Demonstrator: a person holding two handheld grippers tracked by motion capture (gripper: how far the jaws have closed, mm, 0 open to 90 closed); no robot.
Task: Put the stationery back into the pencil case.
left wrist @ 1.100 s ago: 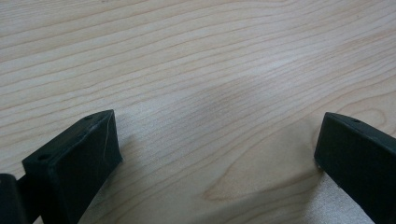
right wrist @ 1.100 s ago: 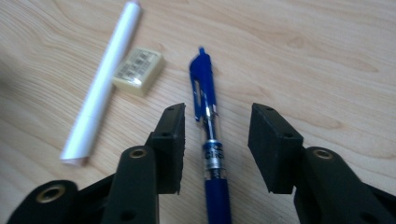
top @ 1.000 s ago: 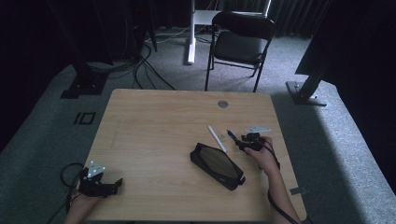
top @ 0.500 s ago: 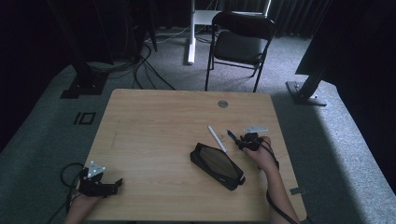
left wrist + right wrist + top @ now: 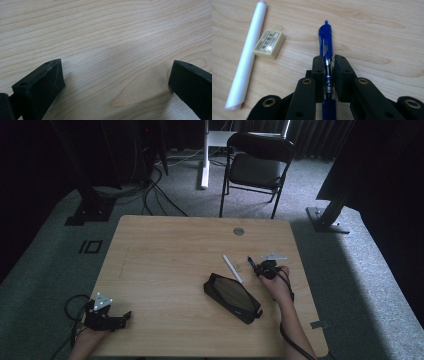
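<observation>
Wooden table point(image 5: 165, 265), seen from the high view: all work lies on its right half, and the black pencil case point(image 5: 232, 298) serves as landmark. The case lies flat and appears closed. Just beyond its far end lies a white stick-like item point(image 5: 247, 56), possibly a wrapped pen or chalk, and a small cream eraser point(image 5: 269, 44) rests beside that stick, between it and the pen. To the right of the case's far end the right gripper point(image 5: 328, 61) has just closed its jaws on a blue ballpoint pen point(image 5: 325, 40); the pads clamp the barrel near mid-length, the tip end projecting forward over the wood. The left gripper point(image 5: 115, 80) rests near the table's near-left corner, well apart from the case, jaws spread wide with nothing between them. The step in hand is probably lifting the pen. To do it well, keep the clamp firm, raise the pen level so it cannot pivot, and clear the eraser before carrying it toward the case.
</observation>
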